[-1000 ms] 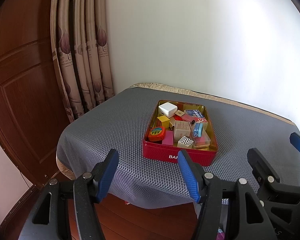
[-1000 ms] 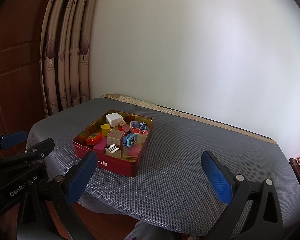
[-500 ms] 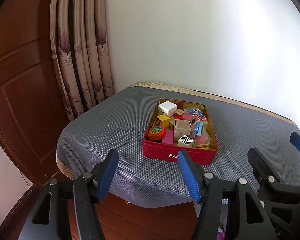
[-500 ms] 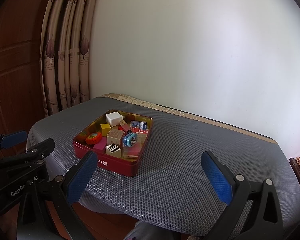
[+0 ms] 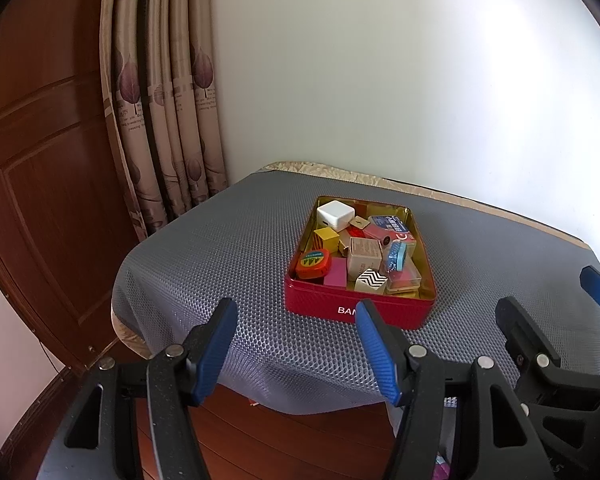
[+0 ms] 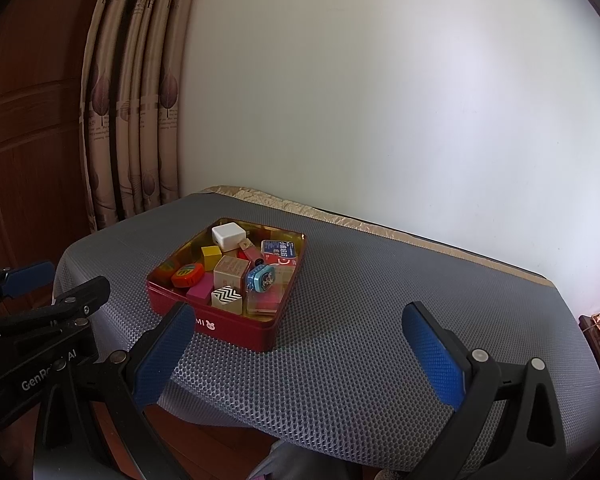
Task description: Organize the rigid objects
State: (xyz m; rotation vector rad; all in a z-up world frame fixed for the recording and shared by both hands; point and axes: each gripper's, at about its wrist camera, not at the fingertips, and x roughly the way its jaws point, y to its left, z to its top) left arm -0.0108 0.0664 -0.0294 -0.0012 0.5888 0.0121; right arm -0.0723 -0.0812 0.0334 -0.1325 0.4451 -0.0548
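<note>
Left hand-held gripper point(image 5: 296, 346) wide open, nothing btwn pads, hovering off the near edge of the counter point(image 5: 228, 264), short of the tin. Right hand-held gripper point(image 6: 300, 356) also wide open, empty, over the near right part of the mat.

Task stuff all sits in the red tin point(image 5: 356, 312), mid-counter, piled loose: orange tape measure point(image 5: 313, 264) at front left, pink block point(image 5: 335, 278) just beside it, yellow cube point(image 5: 326, 238) behind, white charger point(image 5: 335, 216) in far left corner, cardboard box point(image 5: 364, 254) in the middle, zigzag cube point(image 5: 371, 281) at front wall, blue round case point(image 5: 396, 255) leaning on edge to its right, clear case point(image 5: 403, 280) at front right.

Risks, L to R:
- Tape measure is rounded, could squirt out of flat pads if gripped off-centre.
- Items touch each other; pulling one prob drags or tips neighbours, esp. the blue case, which looks ready to roll.
- Tin walls close to the front items; pads may hit the rim or shove the tin across the mat, since nothing holds it.
- Both grippers aimed at same tin, so they could clash if they go in together.
</note>
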